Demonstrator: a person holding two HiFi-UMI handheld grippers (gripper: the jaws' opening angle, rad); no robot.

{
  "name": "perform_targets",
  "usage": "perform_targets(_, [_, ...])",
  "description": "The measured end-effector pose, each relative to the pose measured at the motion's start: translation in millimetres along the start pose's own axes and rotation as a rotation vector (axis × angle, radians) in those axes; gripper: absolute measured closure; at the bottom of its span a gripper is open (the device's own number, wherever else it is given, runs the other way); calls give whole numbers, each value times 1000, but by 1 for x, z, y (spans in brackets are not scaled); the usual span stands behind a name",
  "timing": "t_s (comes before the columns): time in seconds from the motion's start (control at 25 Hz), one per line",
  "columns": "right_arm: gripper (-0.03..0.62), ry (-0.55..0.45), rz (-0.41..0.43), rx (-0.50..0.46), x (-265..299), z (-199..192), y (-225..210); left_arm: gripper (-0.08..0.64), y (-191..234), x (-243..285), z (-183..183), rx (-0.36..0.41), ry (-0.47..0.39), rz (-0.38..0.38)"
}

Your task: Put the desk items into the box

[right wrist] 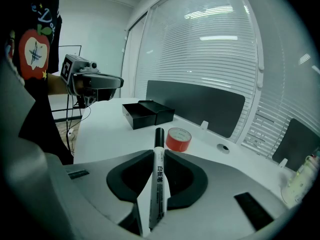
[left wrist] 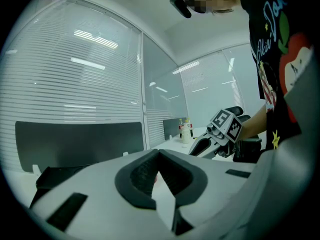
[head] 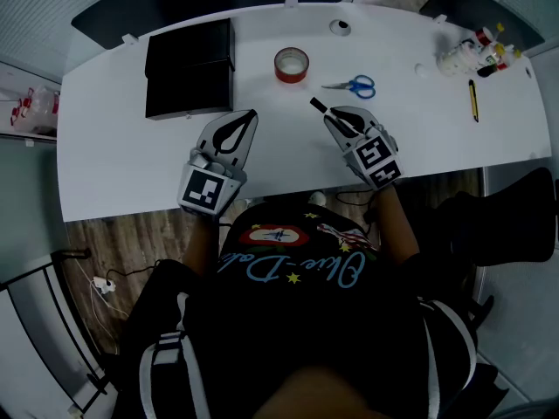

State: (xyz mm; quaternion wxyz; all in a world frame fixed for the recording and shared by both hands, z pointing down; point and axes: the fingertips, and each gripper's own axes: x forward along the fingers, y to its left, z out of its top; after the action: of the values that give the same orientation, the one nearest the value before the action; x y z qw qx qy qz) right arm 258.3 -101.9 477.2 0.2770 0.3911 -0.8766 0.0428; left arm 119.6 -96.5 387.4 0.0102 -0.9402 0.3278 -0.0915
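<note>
Across the middle of the head view we log the white curved desk (head: 113, 147). At its upper left sits the black box (head: 189, 68), open, with its two halves side by side. At lower centre the left gripper (head: 247, 114) and right gripper (head: 336, 117) are side by side over the desk's front part. Each cube shows a square black-and-white marker pattern. At top centre a red tape roll (head: 292, 65) lies flat, with blue-handled scissors (head: 354, 85) just right of it. At far right are a cluster of small bottles (head: 463, 57) and a yellow-and-black pen-like item (head: 472, 99); we cannot tell what kind.

The marker pen (right wrist: 158, 179) has a white barrel and a black cap. It lies lengthwise between the right gripper's jaws, and its cap end pokes past the tips toward the tape roll. It is well apart from the box.

Right jaws: parted only by the barrel's width, both pads pinching the barrel.

Left jaws: tips pressed together, nothing between them.

Writing: dark characters run along the marker pen's barrel, too small for us to read with confidence.
</note>
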Motion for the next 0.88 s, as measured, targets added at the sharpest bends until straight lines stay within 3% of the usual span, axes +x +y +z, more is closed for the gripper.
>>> perform_targets(0.88, [517, -37, 49, -61, 5, 16, 7, 568, 6, -21, -1, 8, 4, 108])
